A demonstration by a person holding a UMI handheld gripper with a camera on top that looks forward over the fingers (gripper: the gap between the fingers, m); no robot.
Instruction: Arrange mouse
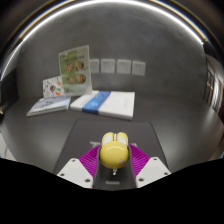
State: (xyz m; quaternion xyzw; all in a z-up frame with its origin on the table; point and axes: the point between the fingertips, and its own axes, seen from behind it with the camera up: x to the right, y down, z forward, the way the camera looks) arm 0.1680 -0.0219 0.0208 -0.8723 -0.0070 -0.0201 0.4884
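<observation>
A yellow computer mouse (113, 150) sits between my gripper's (112, 160) two fingers, its rounded back toward the camera. The purple pads (89, 160) press against both of its sides. The mouse is held over the near end of a dark grey mouse mat (100, 132) that lies on the dark table. Whether the mouse touches the mat cannot be told.
Beyond the mat lie a blue and white flat box (104, 101) and a booklet (48, 105). A printed card (73, 68) stands upright behind them. Several white sheets (116, 67) hang on the far wall.
</observation>
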